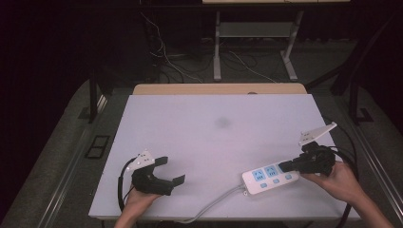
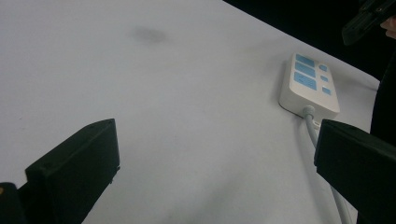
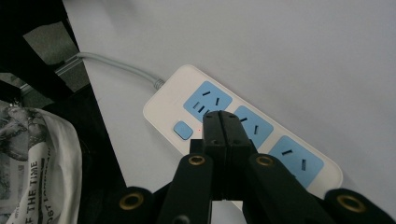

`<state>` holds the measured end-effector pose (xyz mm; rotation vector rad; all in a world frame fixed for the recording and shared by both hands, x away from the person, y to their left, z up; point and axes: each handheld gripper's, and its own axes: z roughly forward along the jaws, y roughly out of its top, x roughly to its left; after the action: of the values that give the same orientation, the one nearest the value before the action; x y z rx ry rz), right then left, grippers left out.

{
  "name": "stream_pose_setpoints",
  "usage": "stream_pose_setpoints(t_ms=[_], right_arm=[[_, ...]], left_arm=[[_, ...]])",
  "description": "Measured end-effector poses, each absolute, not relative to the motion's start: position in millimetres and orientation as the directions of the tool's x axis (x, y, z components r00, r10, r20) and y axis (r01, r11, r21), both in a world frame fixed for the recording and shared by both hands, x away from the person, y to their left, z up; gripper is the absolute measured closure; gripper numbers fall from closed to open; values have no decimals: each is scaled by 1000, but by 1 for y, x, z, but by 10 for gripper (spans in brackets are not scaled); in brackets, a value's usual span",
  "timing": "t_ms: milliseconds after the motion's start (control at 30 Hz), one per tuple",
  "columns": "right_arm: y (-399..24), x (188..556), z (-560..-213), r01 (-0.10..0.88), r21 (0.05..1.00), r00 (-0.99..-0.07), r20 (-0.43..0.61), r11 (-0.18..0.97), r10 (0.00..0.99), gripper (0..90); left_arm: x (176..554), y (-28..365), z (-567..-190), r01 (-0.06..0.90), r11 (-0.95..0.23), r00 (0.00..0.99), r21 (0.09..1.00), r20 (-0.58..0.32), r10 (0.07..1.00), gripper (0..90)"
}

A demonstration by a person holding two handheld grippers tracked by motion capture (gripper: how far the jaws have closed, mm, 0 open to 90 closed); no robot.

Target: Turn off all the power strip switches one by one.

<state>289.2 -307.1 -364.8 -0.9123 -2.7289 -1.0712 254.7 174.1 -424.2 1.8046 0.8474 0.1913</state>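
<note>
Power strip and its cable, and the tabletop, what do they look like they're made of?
Power strip: likely hard moulded plastic, smooth white shell with rounded edges, blue socket panels. Its cable: pale grey, probably rubbery sheathing, since it curves loosely. Tabletop: matte white sheet, possibly laminate; a tan wood-look edge shows at the back.

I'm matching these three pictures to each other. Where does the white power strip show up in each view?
High view: power strip at lower right, under the right gripper.
Left gripper view: upper right, near the table edge.
Right gripper view: centre, behind the shut jaws.
Shared landmark: its grey cable.

"THE TIME" on printed cloth [image 3: 35, 172]
</note>
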Motion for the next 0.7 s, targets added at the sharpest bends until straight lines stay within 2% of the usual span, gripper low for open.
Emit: stream_pose_setpoints(t_ms=[700], right_arm=[[-301, 294, -386, 571, 570, -814, 300, 591, 497, 900]], left_arm=[[255, 175, -424, 454, -163, 733, 876, -263, 628, 0]])
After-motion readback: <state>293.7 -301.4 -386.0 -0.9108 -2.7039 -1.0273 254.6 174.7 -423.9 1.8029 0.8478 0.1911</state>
